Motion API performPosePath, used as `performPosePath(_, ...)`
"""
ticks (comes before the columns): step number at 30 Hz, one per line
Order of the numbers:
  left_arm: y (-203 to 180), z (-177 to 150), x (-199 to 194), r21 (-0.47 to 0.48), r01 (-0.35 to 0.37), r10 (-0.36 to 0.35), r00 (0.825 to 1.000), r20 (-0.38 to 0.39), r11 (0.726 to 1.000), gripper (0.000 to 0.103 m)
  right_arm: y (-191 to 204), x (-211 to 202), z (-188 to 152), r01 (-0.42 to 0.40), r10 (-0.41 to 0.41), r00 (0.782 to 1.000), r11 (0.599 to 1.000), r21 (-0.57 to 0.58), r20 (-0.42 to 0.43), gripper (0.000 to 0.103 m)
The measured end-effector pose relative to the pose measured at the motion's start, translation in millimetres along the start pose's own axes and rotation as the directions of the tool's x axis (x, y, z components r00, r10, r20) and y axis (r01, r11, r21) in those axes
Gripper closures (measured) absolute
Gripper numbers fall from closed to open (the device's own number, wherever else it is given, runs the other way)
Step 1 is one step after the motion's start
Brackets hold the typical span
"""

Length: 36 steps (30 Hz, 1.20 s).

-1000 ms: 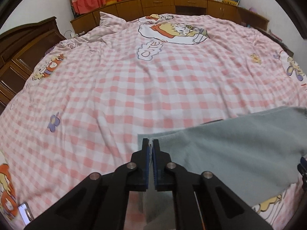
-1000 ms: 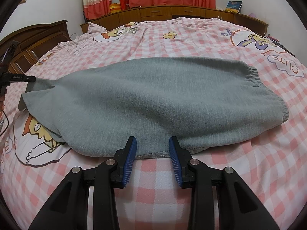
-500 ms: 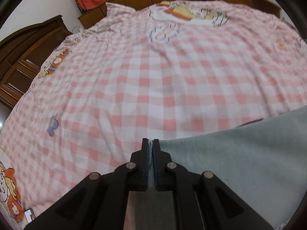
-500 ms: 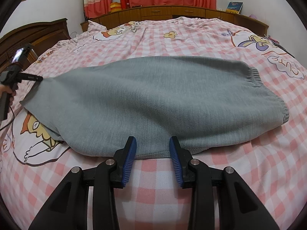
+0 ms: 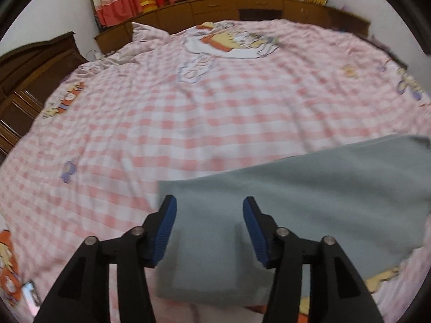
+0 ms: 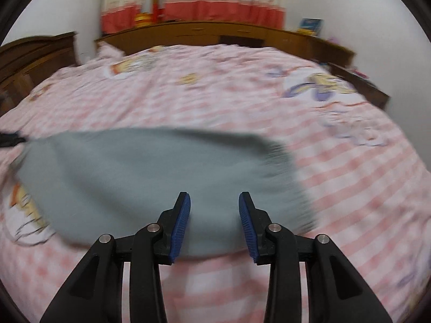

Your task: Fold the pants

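Motion blur smears both views, yet the left gripper point(image 5: 209, 206), jaws just sprung apart, and the right gripper point(image 6: 214, 202), also widening, hover released over the grey pants point(image 6: 140, 177) lying on the checked bedspread point(image 5: 204, 123), wooden cabinets point(image 6: 242, 37) beyond.

no readable text, blurred outlined lettering on the bedsheet point(image 5: 194, 71), illegible

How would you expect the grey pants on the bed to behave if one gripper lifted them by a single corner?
The grey pants would probably droop and trail rather than hold shape: they lie limp and flat on the checked bedspread. The fabric looks soft and fairly thick, so likely light but not slippery. The gathered elastic end may bunch up when pulled.
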<state>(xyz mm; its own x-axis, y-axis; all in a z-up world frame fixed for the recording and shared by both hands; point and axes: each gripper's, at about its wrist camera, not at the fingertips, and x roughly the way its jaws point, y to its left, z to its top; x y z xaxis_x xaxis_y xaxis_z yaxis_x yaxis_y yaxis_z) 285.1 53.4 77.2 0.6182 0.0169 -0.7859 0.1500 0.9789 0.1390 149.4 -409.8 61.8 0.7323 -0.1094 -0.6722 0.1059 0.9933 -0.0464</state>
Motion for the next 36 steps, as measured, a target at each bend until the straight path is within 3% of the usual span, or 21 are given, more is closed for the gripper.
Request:
performPosePath(2, -9, -2, -1, -0.014, 0.035, -0.035, 0.999, -0.002, 0.999, 0.046, -31, 12, 13, 0.004, -0.004, 1.0, 0.998, 0.063, -0.006, 0.054)
performPosePath(7, -33, -13, 9, -0.024, 0.07, -0.071, 0.997, -0.043, 0.997, 0.046, -70, 51, 34, -0.005, 0.011, 0.999, 0.992, 0.124, -0.048, 0.054)
performPosePath(11, -38, -22, 16, -0.052, 0.109, -0.113, 0.991, -0.078, 0.993, 0.046, -81, 80, 39, -0.047, 0.057, 0.996, 0.99, 0.13, -0.069, 0.054)
performPosePath(16, -42, -24, 16, -0.03, 0.076, -0.078, 0.994, -0.073, 0.997, 0.046, -79, 105, 38, -0.061, 0.077, 0.993, 0.985, 0.162, -0.093, 0.054)
performPosePath(20, -42, -22, 11, -0.035, 0.088, -0.089, 0.995, -0.052, 0.996, 0.046, -80, 95, 35, -0.066, 0.071, 0.997, 0.977, 0.205, -0.014, 0.055)
performPosePath(28, -46, -21, 16, -0.038, 0.089, -0.091, 0.994, -0.062, 0.995, 0.046, -66, 95, 40, 0.016, -0.016, 1.0, 0.995, 0.098, -0.007, 0.055)
performPosePath(31, -48, -23, 19, -0.026, 0.079, -0.08, 0.995, -0.061, 0.997, 0.046, -60, 96, 44, 0.065, -0.064, 0.998, 0.998, 0.006, -0.025, 0.055)
performPosePath(36, -47, -26, 26, -0.037, 0.082, -0.084, 0.995, -0.062, 0.996, 0.042, -47, 98, 47, 0.057, -0.062, 0.997, 0.993, -0.103, -0.049, 0.055)
